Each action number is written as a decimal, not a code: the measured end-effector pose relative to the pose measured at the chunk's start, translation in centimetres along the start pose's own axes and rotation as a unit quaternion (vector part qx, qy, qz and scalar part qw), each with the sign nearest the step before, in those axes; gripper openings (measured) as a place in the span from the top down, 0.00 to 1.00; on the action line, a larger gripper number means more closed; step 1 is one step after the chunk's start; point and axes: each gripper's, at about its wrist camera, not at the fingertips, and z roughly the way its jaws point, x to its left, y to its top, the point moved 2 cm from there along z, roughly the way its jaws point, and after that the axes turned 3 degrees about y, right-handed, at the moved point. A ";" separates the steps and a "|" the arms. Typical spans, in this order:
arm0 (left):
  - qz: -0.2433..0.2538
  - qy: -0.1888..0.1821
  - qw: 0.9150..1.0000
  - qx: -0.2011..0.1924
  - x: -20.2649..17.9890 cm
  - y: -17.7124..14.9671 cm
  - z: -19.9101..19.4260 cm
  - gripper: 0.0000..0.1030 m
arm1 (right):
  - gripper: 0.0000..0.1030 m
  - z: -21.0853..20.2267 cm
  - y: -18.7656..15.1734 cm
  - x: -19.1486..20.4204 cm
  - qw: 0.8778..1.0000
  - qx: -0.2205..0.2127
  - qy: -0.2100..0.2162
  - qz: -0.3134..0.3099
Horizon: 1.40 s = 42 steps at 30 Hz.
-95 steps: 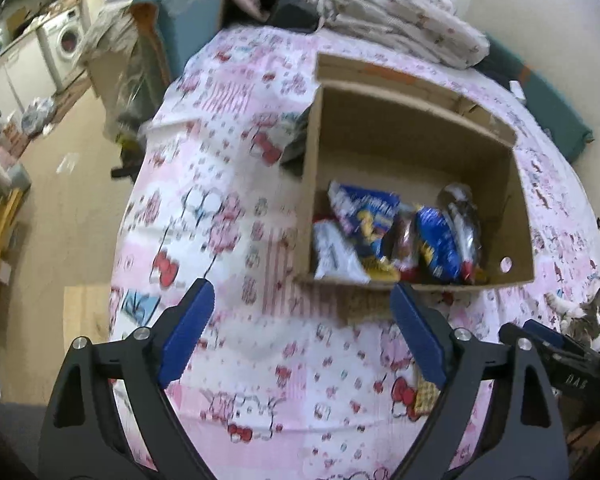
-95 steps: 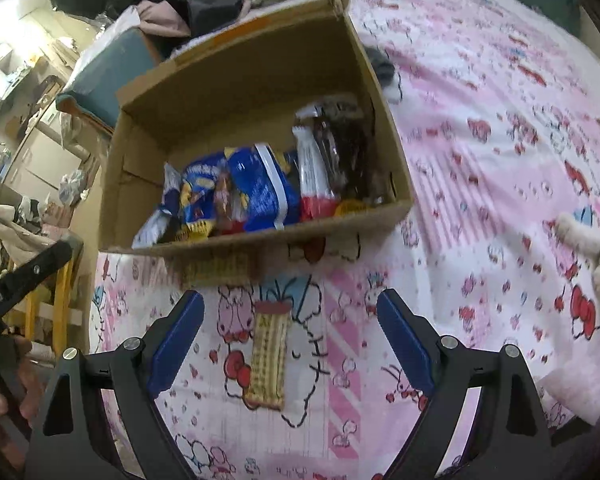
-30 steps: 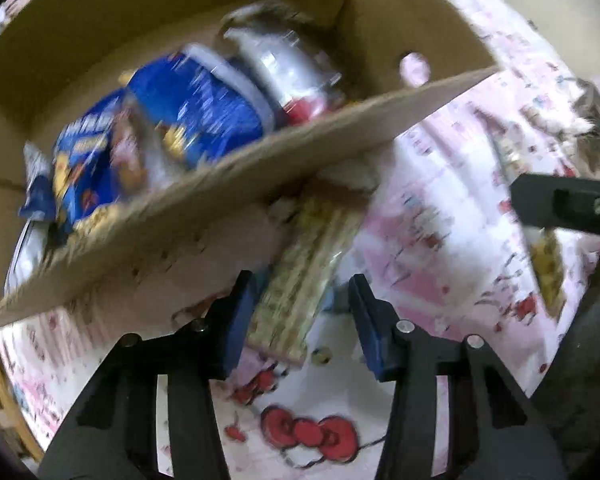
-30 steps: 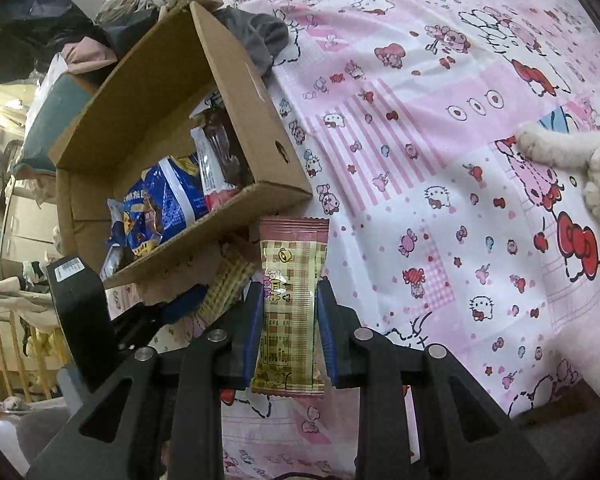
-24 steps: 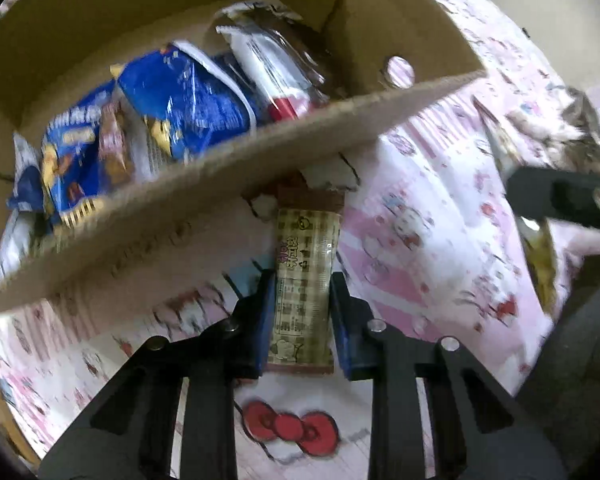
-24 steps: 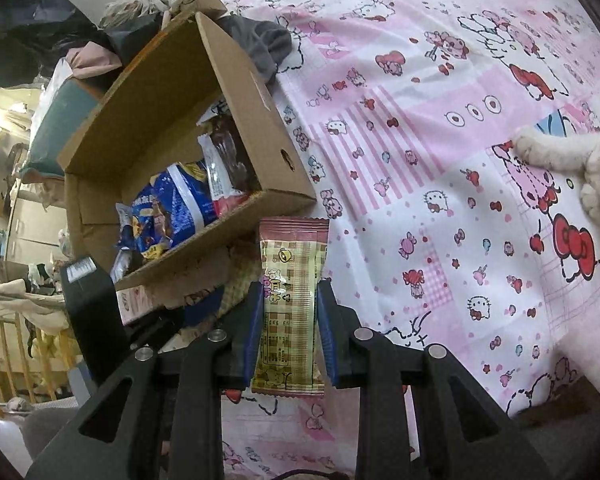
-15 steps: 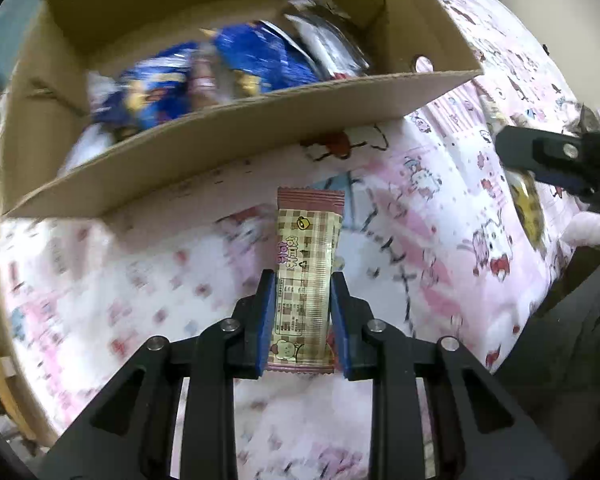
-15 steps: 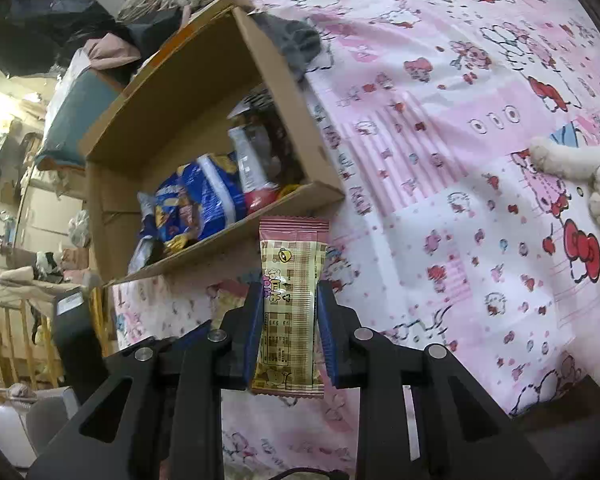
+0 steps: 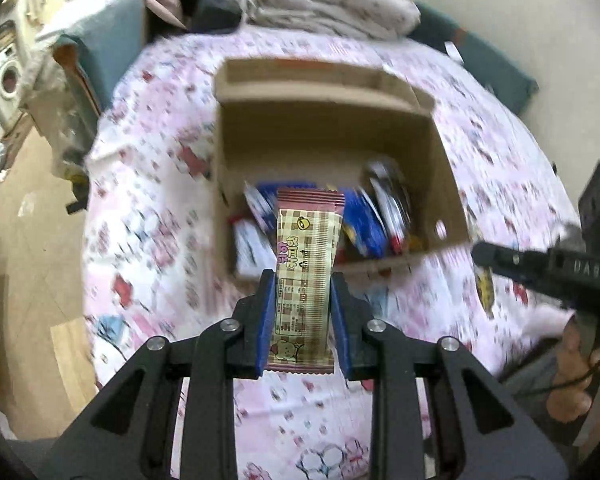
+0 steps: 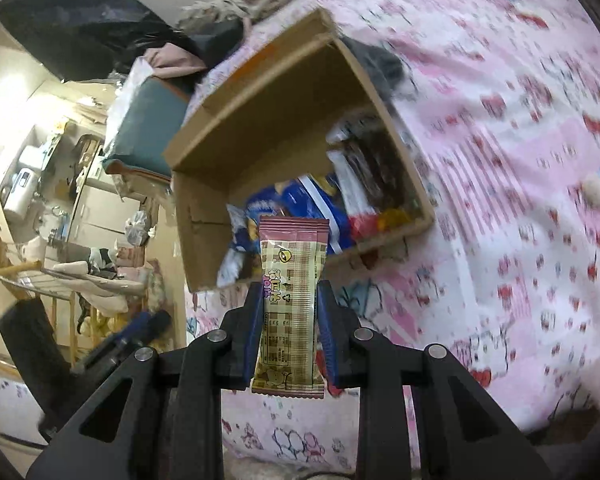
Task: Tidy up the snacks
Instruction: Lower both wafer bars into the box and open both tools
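Two wafer packs, one per gripper, both clear of the bedsheet and both short of the box.

Left pack [image 9: 306, 280]: checked tan wrapper with maroon ends, held upright and lengthwise. Left gripper [image 9: 303, 312] is clamped on its lower half, blue pads flat against the two long edges. The top end stands free above the pads, so the grip is low. Judgement: a low hold leaves the free end to lead into the box.

Right pack [image 10: 290, 304]: same wrapper, same hold. Right gripper [image 10: 289, 326] is closed on the lower half and the upper part rises straight. The wrapper is pinched slightly at the pads but not crushed.

Box [image 9: 448, 184]: open cardboard, lying on the sheet [image 9: 152, 216], opening toward both cameras. In the left view its near wall sits just beyond the left pack's top. Bags [image 9: 364, 220], blue, white and dark, stand packed along the near wall; the far half of the floor is bare cardboard. Judgement: that bare part is the likely drop zone, and both packs must clear the near wall and the bags to get there.

In the left view the right gripper's body enters from the right edge, level with the box's near corner. So the two grippers are side by side, well apart.

The background in both views is motion-smeared, while packs and grippers are sharp.

Risks (judgement): the slick wrapper could slip, and the two arms could crowd one opening.
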 end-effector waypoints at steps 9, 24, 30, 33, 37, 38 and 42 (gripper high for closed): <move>-0.010 0.009 1.000 -0.012 0.8 3.7 1.6 0.78 | 0.73 1.3 4.0 0.6 0.999 -0.029 -0.017 -0.015; -0.019 0.018 1.000 -0.013 0.2 4.6 7.2 0.77 | 0.73 4.8 6.4 -1.5 0.997 -0.031 -0.072 -0.017; -0.016 0.024 1.000 -0.010 -0.1 4.3 8.2 0.77 | 0.70 5.5 6.3 -1.9 0.997 -0.024 -0.078 -0.009; -0.015 0.004 1.000 -0.007 -0.5 4.0 8.1 0.72 | 0.67 5.8 6.2 -2.3 0.997 -0.016 -0.079 0.006; 0.007 0.007 1.000 -0.025 -1.5 3.8 7.0 0.36 | 0.36 5.6 6.2 -2.3 0.996 -0.023 -0.082 0.009; 0.005 0.010 0.999 -0.031 -1.5 3.8 6.6 0.29 | 0.32 5.3 6.2 -2.0 0.997 -0.031 -0.076 0.009; 0.006 0.021 0.999 -0.048 -1.4 3.8 5.4 0.28 | 0.18 4.4 6.2 -1.1 0.996 -0.050 -0.073 -0.004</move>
